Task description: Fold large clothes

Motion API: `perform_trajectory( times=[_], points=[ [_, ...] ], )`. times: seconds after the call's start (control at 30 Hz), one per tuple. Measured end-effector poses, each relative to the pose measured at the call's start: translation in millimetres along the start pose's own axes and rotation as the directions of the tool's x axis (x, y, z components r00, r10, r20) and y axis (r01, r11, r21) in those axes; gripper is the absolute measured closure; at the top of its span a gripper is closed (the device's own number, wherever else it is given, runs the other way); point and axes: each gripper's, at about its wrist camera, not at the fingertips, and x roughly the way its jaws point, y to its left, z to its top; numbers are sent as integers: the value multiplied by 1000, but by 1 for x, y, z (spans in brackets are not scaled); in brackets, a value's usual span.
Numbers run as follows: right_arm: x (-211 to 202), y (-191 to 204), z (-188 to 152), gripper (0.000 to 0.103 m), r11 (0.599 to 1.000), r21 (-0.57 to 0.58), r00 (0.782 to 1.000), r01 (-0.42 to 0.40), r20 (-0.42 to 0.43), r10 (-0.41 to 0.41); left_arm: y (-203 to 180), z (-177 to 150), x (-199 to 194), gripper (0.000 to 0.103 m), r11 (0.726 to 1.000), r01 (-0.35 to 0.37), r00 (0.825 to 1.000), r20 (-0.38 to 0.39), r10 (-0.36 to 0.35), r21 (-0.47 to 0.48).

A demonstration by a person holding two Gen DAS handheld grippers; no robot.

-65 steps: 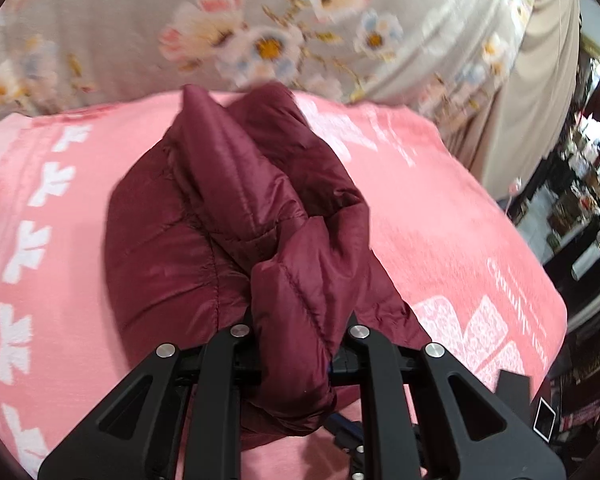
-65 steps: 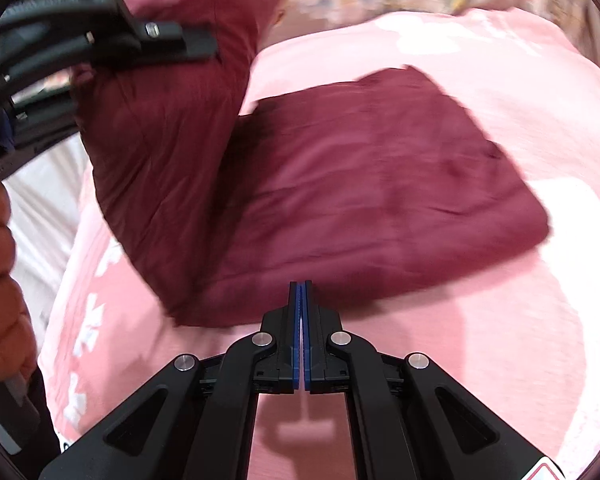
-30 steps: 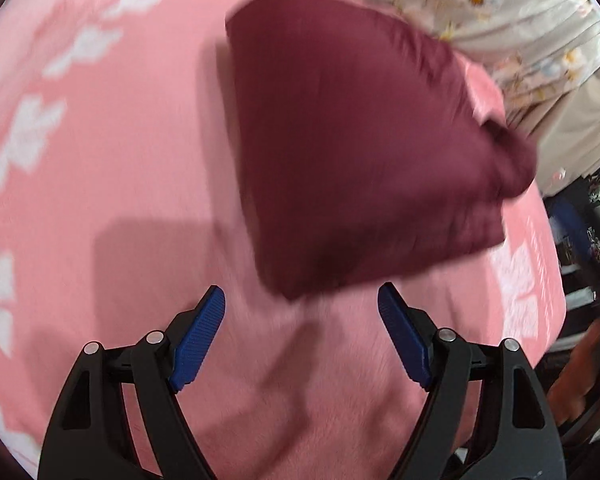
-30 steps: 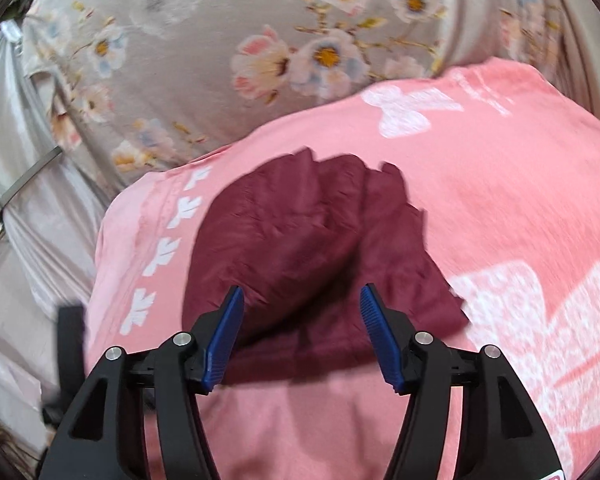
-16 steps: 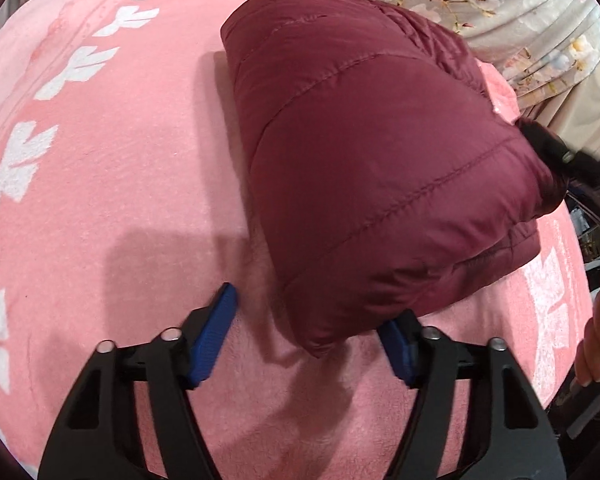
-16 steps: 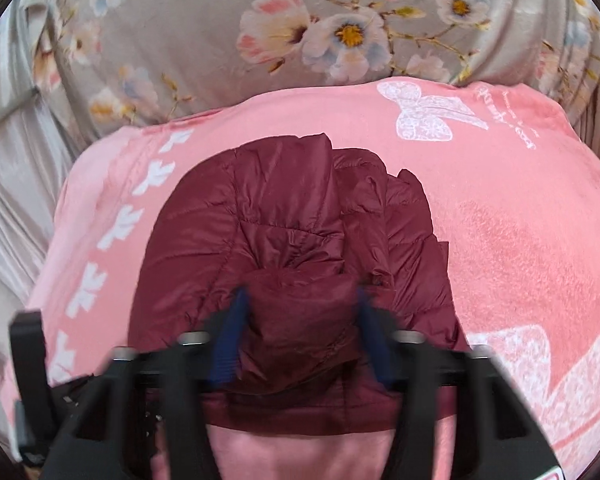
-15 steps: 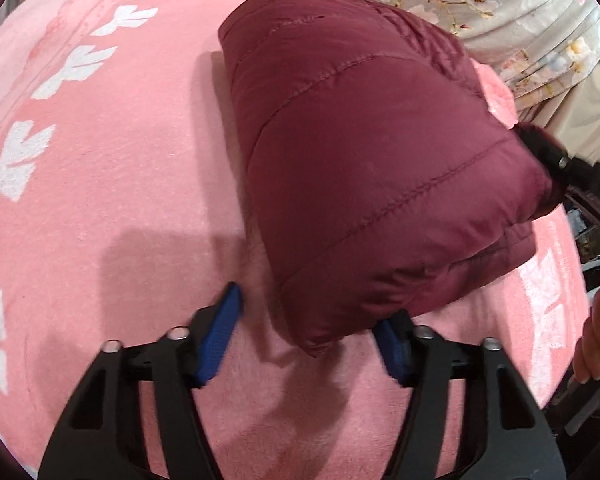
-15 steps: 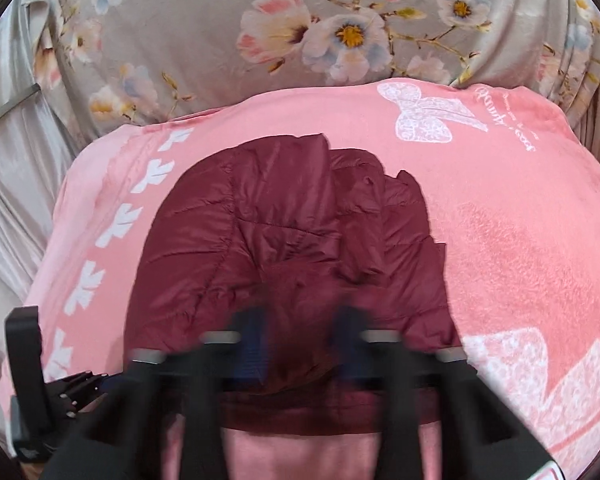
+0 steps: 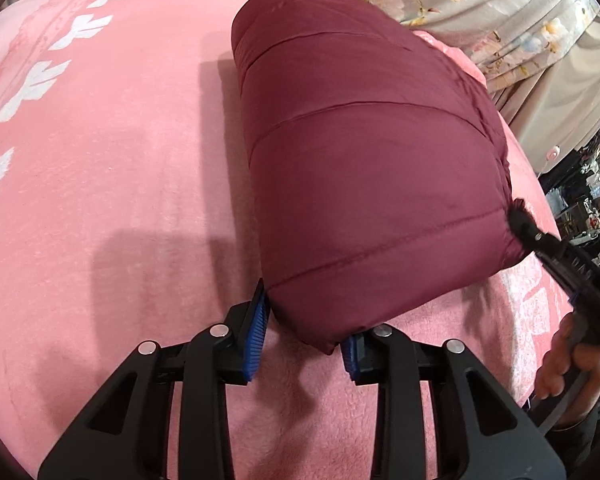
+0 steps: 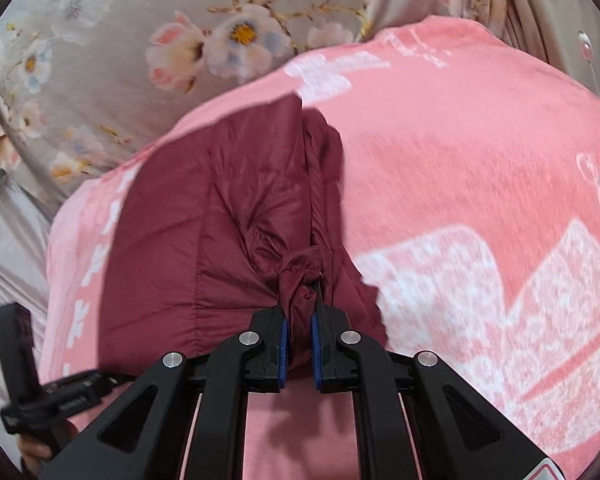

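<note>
The left gripper (image 9: 305, 334) has just been closing its jaws on the near corner of the folded maroon puffer jacket (image 9: 364, 168), blue pads touching both sides. The right gripper (image 10: 299, 338) pinches a bunched fold at the jacket's right edge. The jacket lies on a pink blanket (image 9: 100, 168); floral fabric (image 10: 140, 40) lies beyond.

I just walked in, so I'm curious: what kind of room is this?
Probably a bedroom: a pink blanket covers what looks like a bed, floral bedding lies behind it, and a maroon puffer jacket is being folded there.
</note>
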Motion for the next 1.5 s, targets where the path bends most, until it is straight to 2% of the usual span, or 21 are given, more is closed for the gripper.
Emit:
perform_trajectory(
  times=[0.27,0.6,0.7,0.73,0.77,0.93,1.03,1.17,1.2,1.3,1.4,1.5],
  points=[
    [31,-11,-13,95,1000,17,1000,4,-21,-4,-10,6,10,72,999,-32,999,-12,32,13],
    [37,-12,-12,94,1000,-1,1000,3,-16,-3,-15,5,12,70,998,-68,998,-13,68,18],
    [24,-16,-6,91,999,45,999,1,-46,1,-15,1,3,70,996,-84,996,-19,85,19],
    [18,-17,-3,85,998,65,999,0,-48,3,-16,1,-4,70,997,-81,997,-14,81,19],
    [9,-19,0,80,997,81,999,3,-40,0,-17,1,-12,70,998,-68,998,-6,68,17],
    [-31,-21,28,78,995,87,997,49,57,-54,-13,12,-46,71,1000,23,999,27,-22,-19],
    [-41,-10,52,77,997,71,993,20,112,-28,-10,30,-56,71,998,53,997,55,-51,-29],
    [-38,10,81,64,999,47,988,-20,154,12,-19,46,-79,71,997,76,989,128,-74,-10],
    [-36,13,86,62,999,44,987,-18,158,11,-23,48,-87,69,997,81,986,145,-81,2],
    [-25,19,99,60,998,54,989,-29,146,21,-28,50,-115,51,994,103,973,205,-108,35],
    [-10,21,112,59,993,99,991,-66,125,53,-23,54,-133,51,995,86,963,251,-94,42],
    [9,26,125,59,986,141,992,-90,103,75,-12,80,-123,50,999,21,960,278,-28,28]
  ],
)
